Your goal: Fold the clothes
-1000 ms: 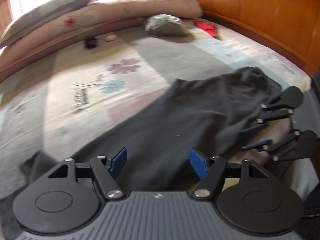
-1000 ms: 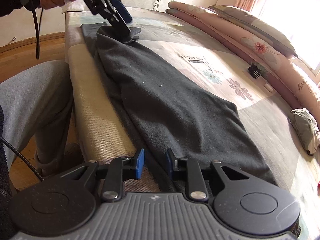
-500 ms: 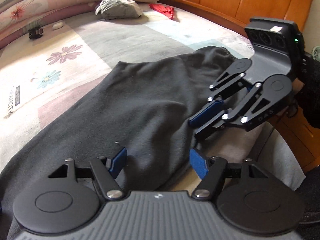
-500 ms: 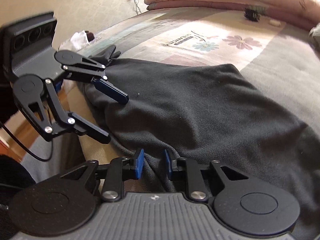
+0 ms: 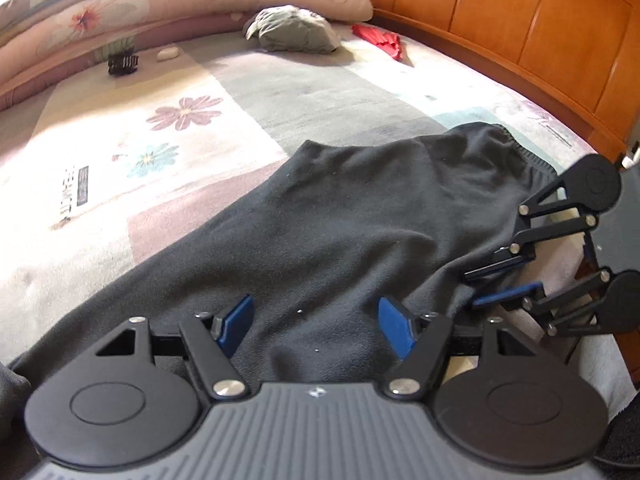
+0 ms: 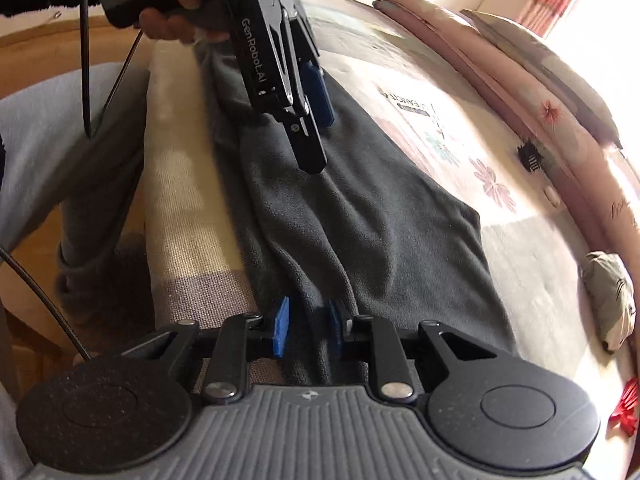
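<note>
Right gripper [image 6: 306, 330] clamped on pants [image 5: 340, 232] near the bed [image 5: 320, 92] edge, left gripper [image 5: 314, 324] released above them: grab hem square, fold flat.

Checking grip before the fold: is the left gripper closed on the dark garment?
No: the left gripper hovers open above the dark garment.

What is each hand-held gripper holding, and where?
Right hand-held gripper pinches the dark gray pants at a near-edge fold; left hand-held gripper is open, holding nothing.
</note>
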